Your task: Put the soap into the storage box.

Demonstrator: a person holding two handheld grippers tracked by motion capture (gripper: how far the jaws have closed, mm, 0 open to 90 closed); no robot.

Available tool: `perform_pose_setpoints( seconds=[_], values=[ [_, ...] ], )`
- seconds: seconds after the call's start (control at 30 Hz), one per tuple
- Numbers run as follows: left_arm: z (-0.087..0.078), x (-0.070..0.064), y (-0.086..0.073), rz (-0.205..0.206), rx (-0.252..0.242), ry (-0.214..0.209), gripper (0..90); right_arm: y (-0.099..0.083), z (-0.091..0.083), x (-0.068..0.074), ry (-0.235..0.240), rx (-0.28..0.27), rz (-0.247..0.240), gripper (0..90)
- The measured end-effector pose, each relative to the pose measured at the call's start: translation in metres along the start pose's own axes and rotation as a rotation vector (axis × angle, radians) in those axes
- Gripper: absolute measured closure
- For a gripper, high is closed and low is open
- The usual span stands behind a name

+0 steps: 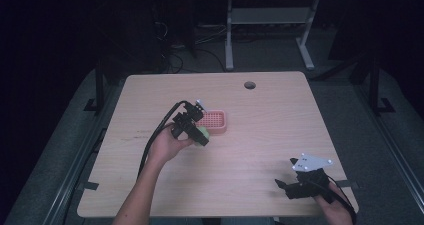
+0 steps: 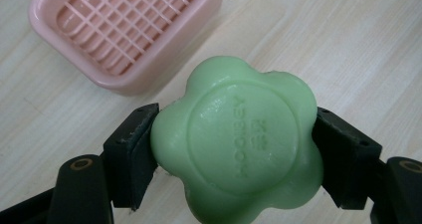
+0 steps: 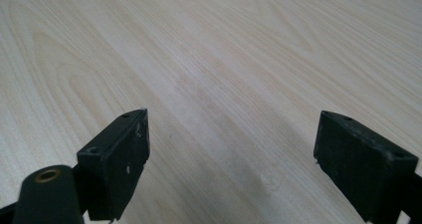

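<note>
A pale wooden counter (image 1: 260,150) carries the work. A pink dish (image 1: 214,121) with a grid floor is set near its middle, empty. The right gripper (image 1: 292,177) is held low over the near right corner, well apart from the dish, its jaws spread wide over bare wood. The left gripper (image 1: 197,132) is seen just beside the dish's near left edge, its jaws clamped on the two sides of a green flower-shaped soap (image 2: 236,144), which is held just above the counter.
</note>
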State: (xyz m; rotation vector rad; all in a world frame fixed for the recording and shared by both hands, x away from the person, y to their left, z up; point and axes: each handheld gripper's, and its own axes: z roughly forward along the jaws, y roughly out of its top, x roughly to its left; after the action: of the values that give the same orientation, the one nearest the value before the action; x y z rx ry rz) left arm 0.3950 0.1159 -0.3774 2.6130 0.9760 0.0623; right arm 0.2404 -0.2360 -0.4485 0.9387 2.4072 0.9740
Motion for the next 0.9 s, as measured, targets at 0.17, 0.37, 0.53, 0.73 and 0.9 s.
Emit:
perform_pose_setpoints(
  seconds=[0.17,0.37,0.53,0.73,0.9],
  values=[
    [-0.001,0.005,0.008,-0.011,0.004,0.004,26.4,0.0,0.0,0.0,0.001,-0.002,0.001,13.8],
    [-0.001,0.011,0.015,-0.022,0.005,0.004,26.4,0.0,-0.001,-0.001,0.003,-0.007,0.006,13.8],
    [0.0,0.014,0.02,-0.035,0.006,0.003,26.4,0.0,-0.001,-0.001,0.002,-0.007,0.006,13.8],
    [0.001,0.018,0.027,-0.058,-0.006,0.001,26.4,0.0,-0.001,0.0,0.002,-0.014,0.008,13.8],
    [0.001,0.023,0.031,-0.071,-0.012,0.005,26.4,0.0,-0.001,0.0,0.002,-0.01,0.0,13.8]
  ],
)
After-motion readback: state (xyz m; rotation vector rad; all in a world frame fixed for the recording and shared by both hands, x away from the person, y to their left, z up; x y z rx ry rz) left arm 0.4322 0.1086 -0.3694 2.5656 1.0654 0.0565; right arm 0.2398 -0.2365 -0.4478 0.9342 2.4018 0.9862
